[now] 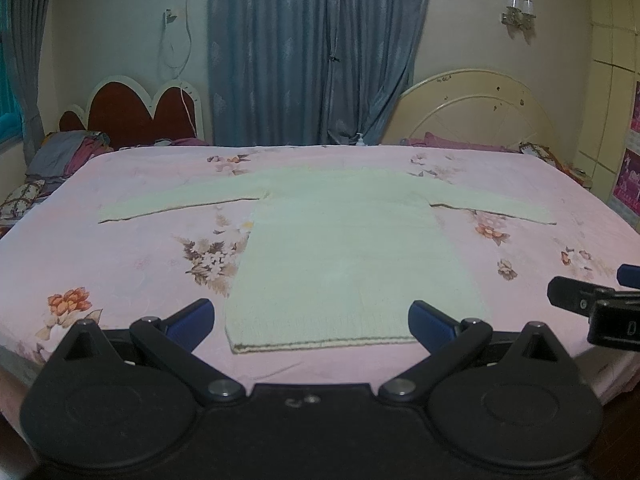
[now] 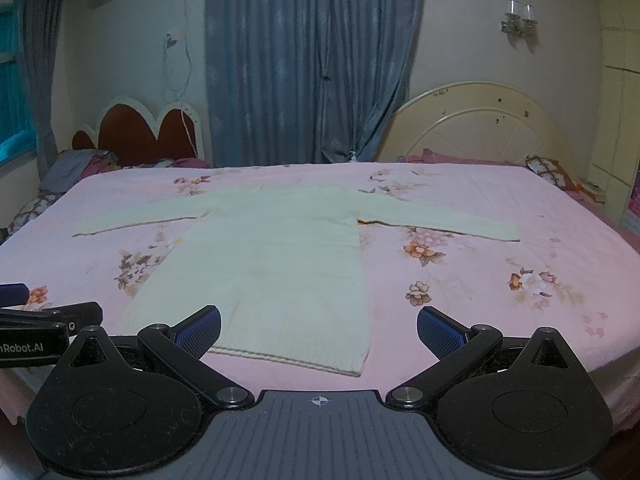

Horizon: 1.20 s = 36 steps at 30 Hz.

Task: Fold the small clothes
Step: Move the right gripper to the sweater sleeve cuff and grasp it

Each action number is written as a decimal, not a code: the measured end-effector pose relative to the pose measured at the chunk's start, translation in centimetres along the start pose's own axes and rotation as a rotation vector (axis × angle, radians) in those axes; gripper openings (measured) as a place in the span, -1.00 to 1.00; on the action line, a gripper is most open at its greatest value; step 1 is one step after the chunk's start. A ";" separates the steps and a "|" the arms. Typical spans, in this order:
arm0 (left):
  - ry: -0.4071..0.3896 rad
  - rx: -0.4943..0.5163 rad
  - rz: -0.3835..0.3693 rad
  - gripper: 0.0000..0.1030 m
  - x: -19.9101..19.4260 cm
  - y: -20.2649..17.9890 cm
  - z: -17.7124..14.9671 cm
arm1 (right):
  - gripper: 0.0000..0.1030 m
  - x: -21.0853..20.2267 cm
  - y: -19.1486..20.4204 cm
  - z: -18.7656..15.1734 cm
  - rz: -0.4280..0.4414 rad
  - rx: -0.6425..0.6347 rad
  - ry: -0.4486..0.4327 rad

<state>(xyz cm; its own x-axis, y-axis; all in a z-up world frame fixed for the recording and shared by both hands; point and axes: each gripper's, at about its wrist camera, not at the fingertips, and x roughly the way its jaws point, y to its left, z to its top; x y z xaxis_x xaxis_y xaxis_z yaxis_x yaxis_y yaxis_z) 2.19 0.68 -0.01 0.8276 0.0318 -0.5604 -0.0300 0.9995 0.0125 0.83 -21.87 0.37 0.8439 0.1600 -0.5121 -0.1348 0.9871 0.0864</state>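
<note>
A pale cream knitted sweater [image 1: 344, 256] lies flat on the pink floral bedsheet [image 1: 120, 256], both sleeves spread out to the sides and its hem toward me. It also shows in the right wrist view [image 2: 272, 260]. My left gripper [image 1: 312, 322] is open and empty, hovering just above the hem, its blue pads on either side of it. My right gripper [image 2: 318, 330] is open and empty, above the hem's right corner. The right gripper shows at the right edge of the left wrist view [image 1: 600, 304], and the left gripper shows at the left edge of the right wrist view [image 2: 40, 320].
The bed [image 2: 520, 280] fills the view, its front edge just under the grippers. Two headboards [image 1: 140, 112] [image 1: 480, 112] and blue curtains [image 1: 312, 52] stand behind it. Bedding and clothes are piled at the far left [image 1: 68, 152]. A small bottle [image 1: 361, 140] stands at the bed's far edge.
</note>
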 end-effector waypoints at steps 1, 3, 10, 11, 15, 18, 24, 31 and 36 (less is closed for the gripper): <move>-0.003 0.001 -0.004 1.00 0.4 0.0 0.2 | 1.00 0.3 -0.1 0.2 -0.004 0.001 0.000; -0.007 0.007 -0.015 1.00 1.3 0.0 0.8 | 1.00 1.1 0.0 0.7 -0.015 0.002 0.001; -0.014 0.033 -0.055 1.00 4.8 0.5 3.2 | 1.00 4.7 -0.2 3.1 -0.063 0.022 -0.009; -0.012 0.038 -0.058 1.00 5.3 0.6 3.5 | 1.00 5.2 -0.2 3.4 -0.069 0.029 -0.010; -0.016 0.064 -0.079 1.00 7.2 1.6 5.2 | 1.00 7.2 -0.3 5.1 -0.100 0.051 -0.013; -0.028 0.087 -0.082 1.00 8.7 2.5 6.2 | 1.00 8.7 -0.4 6.1 -0.131 0.059 -0.027; 0.019 0.052 -0.133 1.00 12.3 3.3 6.9 | 1.00 11.4 -2.3 7.5 -0.211 0.075 -0.010; 0.048 0.040 -0.159 1.00 17.0 1.4 8.2 | 1.00 15.0 -6.8 8.2 -0.273 0.100 0.013; 0.095 0.017 -0.175 1.00 21.3 -0.5 10.2 | 1.00 19.3 -11.6 9.0 -0.259 0.150 0.036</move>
<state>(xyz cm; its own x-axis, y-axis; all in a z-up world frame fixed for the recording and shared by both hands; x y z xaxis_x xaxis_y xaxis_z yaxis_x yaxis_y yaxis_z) 25.58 0.89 -3.53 0.7626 -0.1426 -0.6310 0.1197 0.9897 -0.0790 23.35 -30.22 -2.87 0.8208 -0.0943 -0.5634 0.1628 0.9840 0.0725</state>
